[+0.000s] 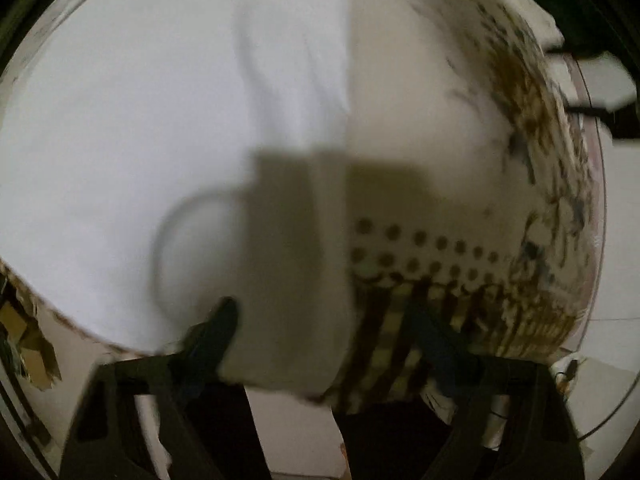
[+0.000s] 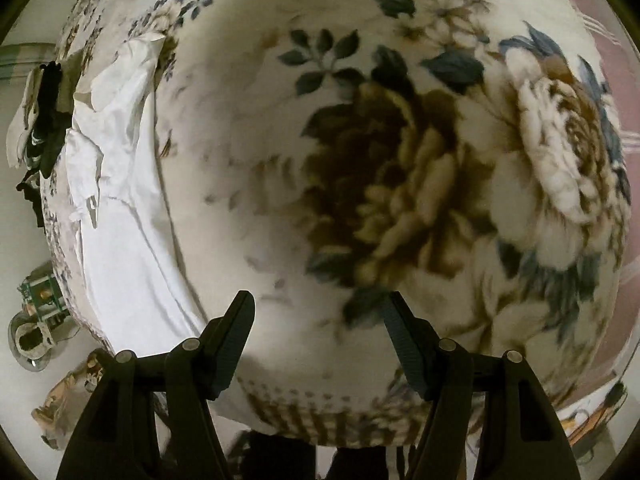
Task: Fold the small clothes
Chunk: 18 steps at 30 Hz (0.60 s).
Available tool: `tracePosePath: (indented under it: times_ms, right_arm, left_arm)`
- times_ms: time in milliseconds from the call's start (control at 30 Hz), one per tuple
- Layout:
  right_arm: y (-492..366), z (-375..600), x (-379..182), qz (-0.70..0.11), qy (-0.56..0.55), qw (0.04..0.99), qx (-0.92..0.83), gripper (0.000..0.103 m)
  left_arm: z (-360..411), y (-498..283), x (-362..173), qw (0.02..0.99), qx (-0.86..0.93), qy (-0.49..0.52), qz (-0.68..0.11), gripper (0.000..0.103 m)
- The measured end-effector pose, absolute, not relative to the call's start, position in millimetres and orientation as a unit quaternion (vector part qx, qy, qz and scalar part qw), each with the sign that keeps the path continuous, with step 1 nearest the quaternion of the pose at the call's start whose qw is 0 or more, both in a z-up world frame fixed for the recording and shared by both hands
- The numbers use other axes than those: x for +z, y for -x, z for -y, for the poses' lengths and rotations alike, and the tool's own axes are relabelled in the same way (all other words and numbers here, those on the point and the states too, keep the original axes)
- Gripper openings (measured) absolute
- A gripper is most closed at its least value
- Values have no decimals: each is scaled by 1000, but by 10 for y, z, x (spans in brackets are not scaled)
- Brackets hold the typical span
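A bed or table covered by a floral spread fills both views, cream cloth printed with large brown and white flowers and dark blue-green leaves. In the right wrist view the big blooms sit from the centre out to 3 o'clock; in the left wrist view only the spread's border shows, a band of brown dots and stripes from 4 to 5 o'clock, and the picture is blurred.

The white garment lies flat on the spread and takes up the whole left half of the left wrist view, its straight edge running down the middle from 12 o'clock. The right wrist view shows what that one cannot: the same white garment as a long strip at 9 o'clock, rumpled and folded over on itself at its far end near 10 o'clock, well apart from the right claw. Beyond it, at the spread's edge, lies a heap of dark clothing. Pale floor shows past the edge at 8 o'clock, with small objects too unclear to name.

The left gripper points down at the white garment's near edge at 6 o'clock, its fingers set moderately apart with the cloth's edge between them; blur hides whether the pads press on it. The right gripper hangs over bare floral spread at 6 o'clock, jaws standing wide and holding nothing.

No containers can be made out with any certainty in either view.
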State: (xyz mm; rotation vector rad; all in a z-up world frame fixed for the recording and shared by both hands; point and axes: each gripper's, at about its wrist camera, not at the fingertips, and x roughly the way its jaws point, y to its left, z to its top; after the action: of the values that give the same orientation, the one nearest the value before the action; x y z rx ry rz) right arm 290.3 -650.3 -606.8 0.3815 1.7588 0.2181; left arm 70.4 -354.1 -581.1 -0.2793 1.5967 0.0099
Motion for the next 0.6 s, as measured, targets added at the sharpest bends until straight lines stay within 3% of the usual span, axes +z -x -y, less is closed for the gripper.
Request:
tracePosePath:
  times_ms: [67,233,600]
  right_arm:
    - [-3038,6487,-6127,-761,-163,618,109,69]
    - [-3555,6264,-6153,-737,-166,636,160,69]
    - [-4948,5208,-6429,-705,-251,626,221,69]
  left_arm:
    - [3594,-725,-5973,680,17,121,-723,1]
    - [3307,-610,-5557,727,41,174,-663,1]
    - [2816,-364,-5020,745,91,204,-629,0]
